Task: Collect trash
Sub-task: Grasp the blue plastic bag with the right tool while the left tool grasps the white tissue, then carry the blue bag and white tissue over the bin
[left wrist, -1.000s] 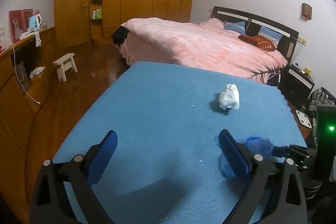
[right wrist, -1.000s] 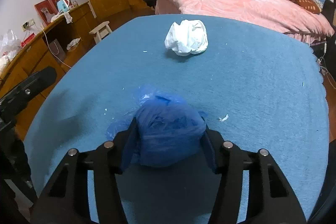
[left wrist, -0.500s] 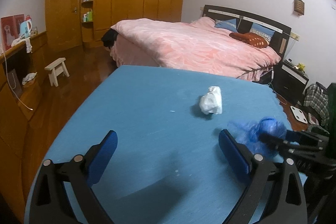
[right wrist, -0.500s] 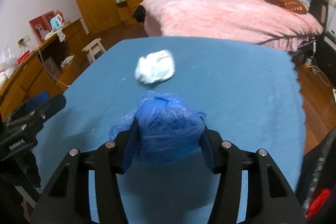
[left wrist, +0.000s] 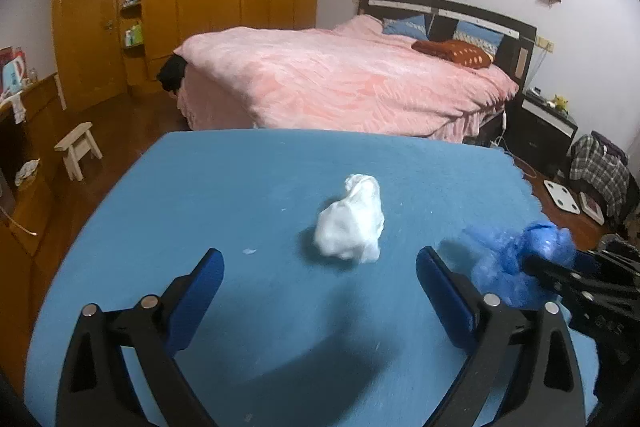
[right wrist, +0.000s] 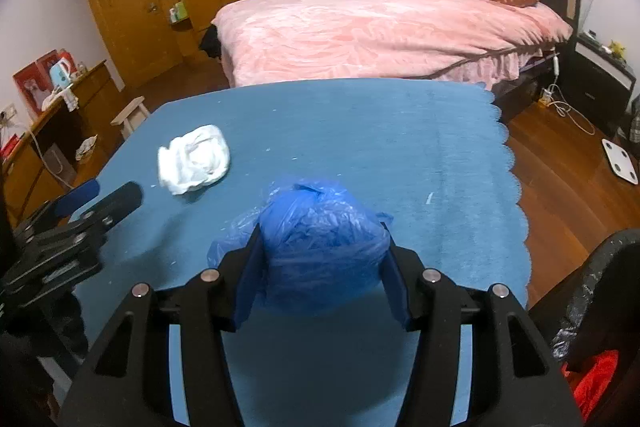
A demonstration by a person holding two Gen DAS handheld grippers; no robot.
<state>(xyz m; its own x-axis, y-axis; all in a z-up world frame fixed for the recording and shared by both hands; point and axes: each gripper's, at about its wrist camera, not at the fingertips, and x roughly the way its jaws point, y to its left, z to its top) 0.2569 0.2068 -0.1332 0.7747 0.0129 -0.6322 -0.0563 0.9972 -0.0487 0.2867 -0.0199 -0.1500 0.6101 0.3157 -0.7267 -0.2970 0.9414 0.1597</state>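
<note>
A crumpled blue plastic bag (right wrist: 320,247) is clamped between the pads of my right gripper (right wrist: 322,263), held above the blue tablecloth (right wrist: 400,155). In the left wrist view the same blue plastic bag (left wrist: 520,263) shows at the right. A crumpled white paper wad (left wrist: 352,223) lies on the cloth just ahead of my left gripper (left wrist: 318,291), which stands wide open with nothing between its fingers. The white paper wad (right wrist: 196,159) also appears at the left of the right wrist view, beyond the left gripper's fingertips (right wrist: 120,199).
A black trash bag (right wrist: 592,291) with something red inside opens at the table's right edge. Beyond the table stands a bed with a pink cover (left wrist: 340,83). A small wooden stool (left wrist: 78,147) and wooden cabinets are on the left. A white scale (right wrist: 620,167) lies on the floor.
My right gripper carried the blue bag to the right, toward the table's right edge. My left gripper moved toward the white wad, which now lies closer and more central ahead of it.
</note>
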